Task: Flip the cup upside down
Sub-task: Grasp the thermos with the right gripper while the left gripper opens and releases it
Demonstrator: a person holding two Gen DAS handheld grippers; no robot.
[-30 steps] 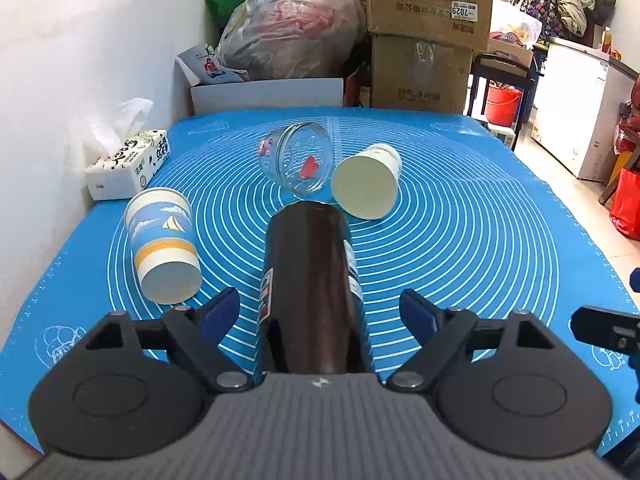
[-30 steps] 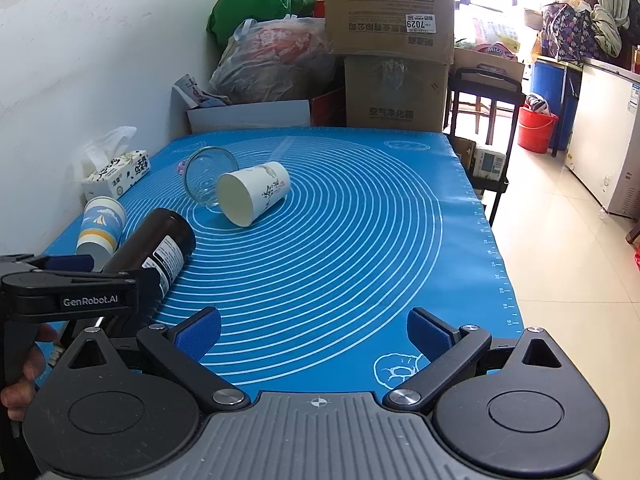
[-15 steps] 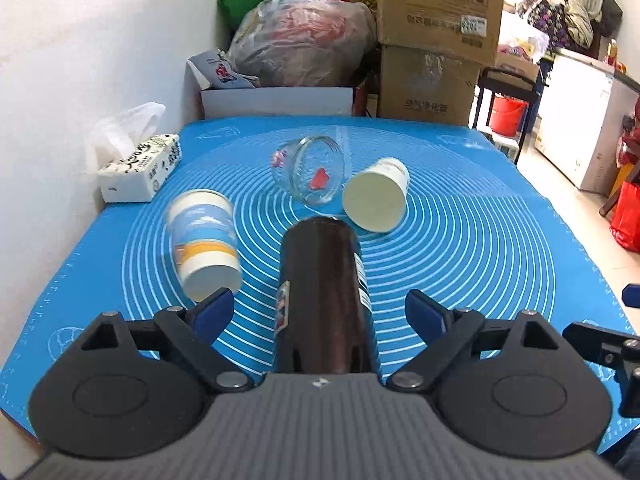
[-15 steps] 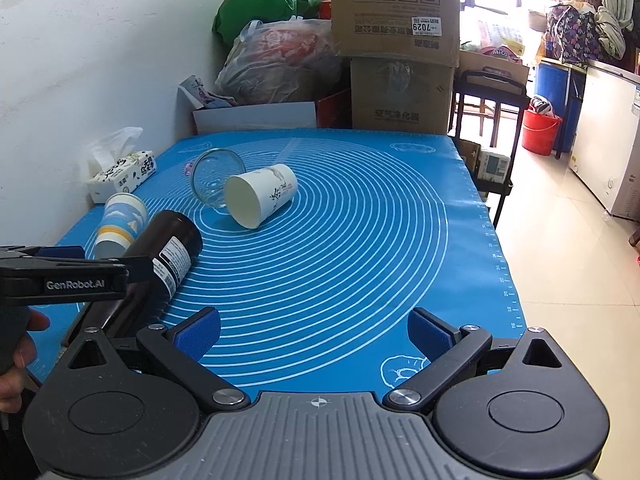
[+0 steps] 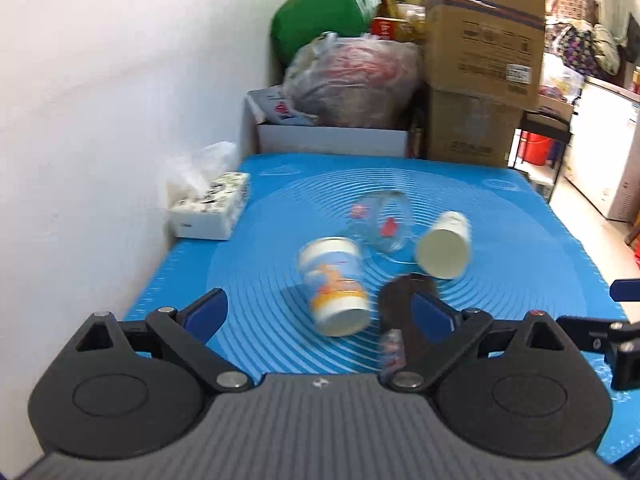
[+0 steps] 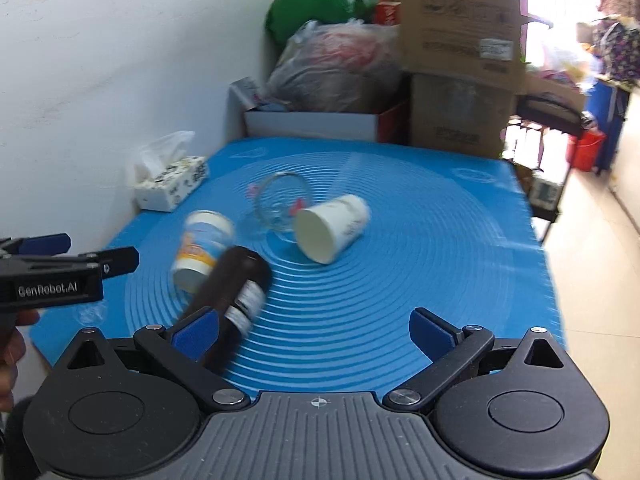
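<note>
Several cups lie on their sides on the blue mat: a blue-and-orange paper cup, a clear glass cup, a white paper cup and a dark brown tumbler. My left gripper is open and empty, with the blue-and-orange cup ahead between its fingers and the tumbler behind its right finger. My right gripper is open and empty above the mat; the tumbler lies by its left finger. There the blue-and-orange cup, glass cup and white cup also show.
A tissue box sits against the white wall on the left. Cardboard boxes, plastic bags and a white box crowd the mat's far edge. The left gripper shows at the left edge of the right wrist view.
My left gripper has swung left and back, so the tumbler is now off to its right and the blue-and-orange cup is centred. The right gripper has shifted left. Both stay open.
</note>
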